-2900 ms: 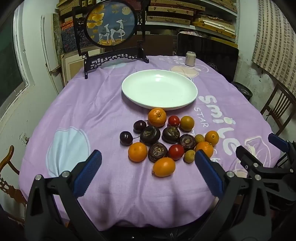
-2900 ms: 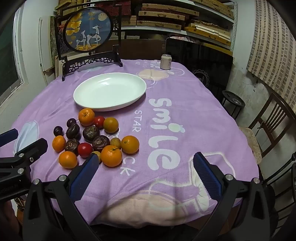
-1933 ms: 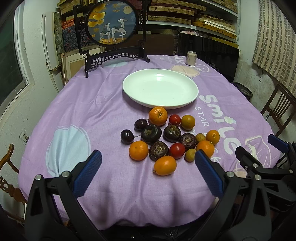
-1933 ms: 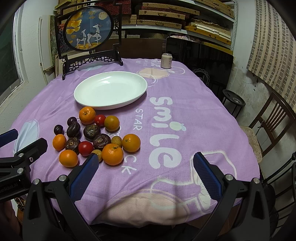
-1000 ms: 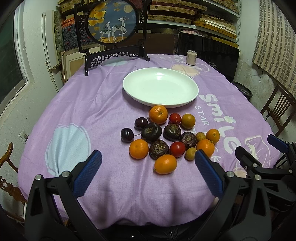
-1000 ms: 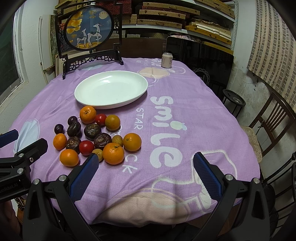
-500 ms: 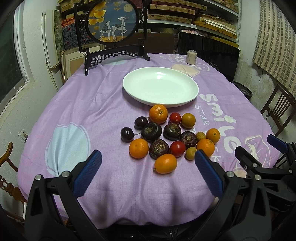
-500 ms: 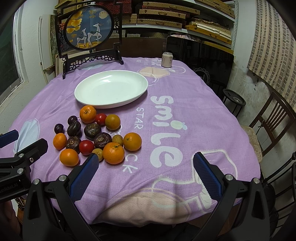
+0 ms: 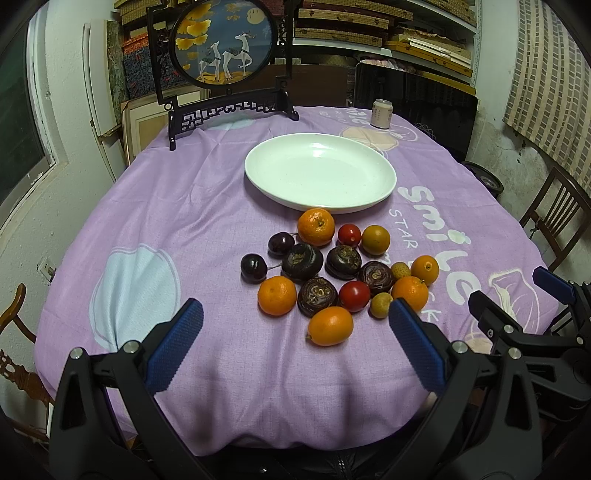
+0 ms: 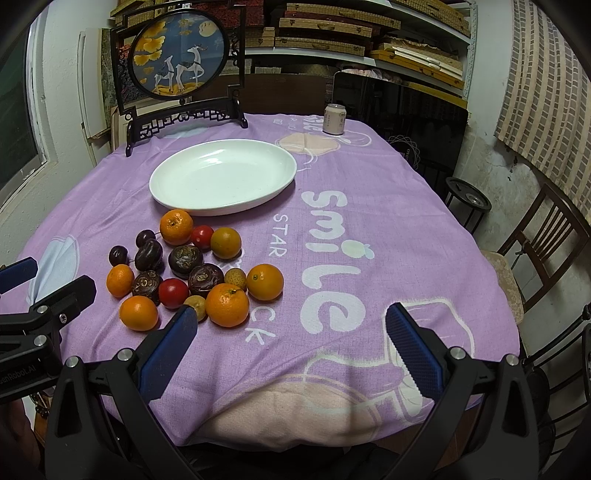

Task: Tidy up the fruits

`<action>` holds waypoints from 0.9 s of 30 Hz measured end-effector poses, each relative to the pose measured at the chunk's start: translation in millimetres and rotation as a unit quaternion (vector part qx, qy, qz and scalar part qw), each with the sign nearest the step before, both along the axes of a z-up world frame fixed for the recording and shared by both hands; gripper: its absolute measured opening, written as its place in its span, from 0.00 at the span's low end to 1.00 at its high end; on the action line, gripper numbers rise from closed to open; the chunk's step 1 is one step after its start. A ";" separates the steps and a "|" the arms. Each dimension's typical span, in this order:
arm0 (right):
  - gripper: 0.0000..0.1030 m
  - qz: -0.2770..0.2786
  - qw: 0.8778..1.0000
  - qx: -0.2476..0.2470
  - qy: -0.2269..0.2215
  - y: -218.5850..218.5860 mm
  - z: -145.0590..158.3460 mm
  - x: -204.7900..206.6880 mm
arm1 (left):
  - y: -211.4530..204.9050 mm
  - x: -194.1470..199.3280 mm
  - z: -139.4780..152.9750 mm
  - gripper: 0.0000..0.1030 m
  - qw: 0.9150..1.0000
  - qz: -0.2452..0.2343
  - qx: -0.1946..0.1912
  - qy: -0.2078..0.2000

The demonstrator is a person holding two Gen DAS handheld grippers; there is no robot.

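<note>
Nothing is sorted yet: the plate sits bare at centre frame, all the fruit clustered just below it on the desk. Both hand-held grippers, left and right, hang open, empty.

Cluttered shelves, wooden chair

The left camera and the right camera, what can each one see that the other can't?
Only the left wrist view shows the pale blue patch whole, and the right gripper at its edge.

Only the right wrist view shows the round black stool, the chair's cushioned seat, and the left gripper at its edge.

Both show the white plate, bare, the fruit pile on the purple cloth, the deer screen and the can.
</note>
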State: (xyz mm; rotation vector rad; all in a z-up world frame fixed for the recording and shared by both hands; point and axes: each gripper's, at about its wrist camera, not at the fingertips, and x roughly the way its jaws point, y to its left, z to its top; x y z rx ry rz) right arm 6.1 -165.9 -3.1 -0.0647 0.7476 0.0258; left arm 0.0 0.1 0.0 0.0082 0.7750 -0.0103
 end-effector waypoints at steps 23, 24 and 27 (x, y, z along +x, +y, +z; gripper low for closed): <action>0.91 0.083 0.993 0.056 0.065 6.5 -44.0 27.4 | 55.2 10.2 -60.0 0.98 0.994 0.052 -0.025 0.091; 0.73 0.092 0.993 0.048 0.059 10.6 -46.3 29.4 | 53.3 10.2 -60.5 0.98 0.994 0.049 -0.024 0.092; 0.57 0.114 0.988 0.074 0.077 12.2 -56.4 43.6 | 45.6 10.7 -59.7 0.98 0.994 0.038 -0.023 0.096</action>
